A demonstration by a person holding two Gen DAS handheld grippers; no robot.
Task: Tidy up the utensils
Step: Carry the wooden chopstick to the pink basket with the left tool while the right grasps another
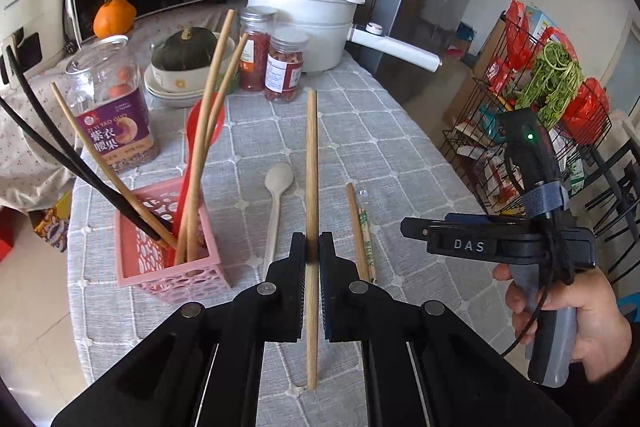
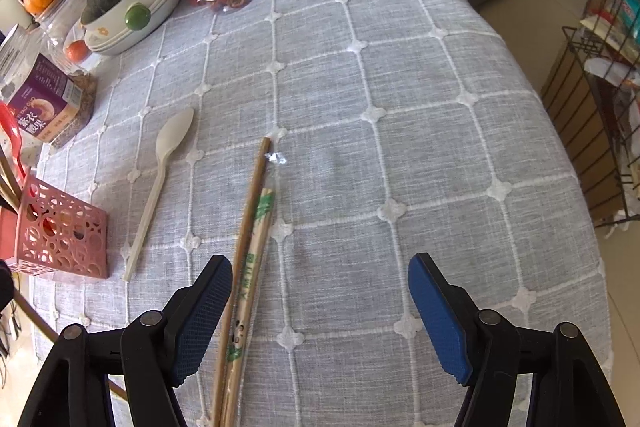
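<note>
One chopstick in play: left gripper (image 1: 312, 251) is clamped tight on a bare wooden chopstick (image 1: 311, 167), pinched near its lower third so most of its length runs clear beyond the fingertips
Why that hold: a grip low on the stick leaves a long free end to steer, my guess, toward the holder
Holder: pink perforated utensil basket (image 1: 168, 259) sits left of the held stick on the grey quilted tabletop (image 1: 400, 155), already carrying several wooden chopsticks, two black ones and a red spoon, all leaning out at angles
Right gripper: right gripper (image 2: 320, 311) hangs over the tabletop with jaws spread wide and nothing pinched
Its target, likely: a brown chopstick (image 2: 252, 211) and a paper-wrapped disposable pair (image 2: 256, 247) lie side by side, just inside the left pad, off-centre in the gap
Still loose: pale plastic spoon (image 2: 160, 179) lies flat between basket and chopsticks
Risk: crowded basket, so the incoming stick could knock the leaning ones
</note>
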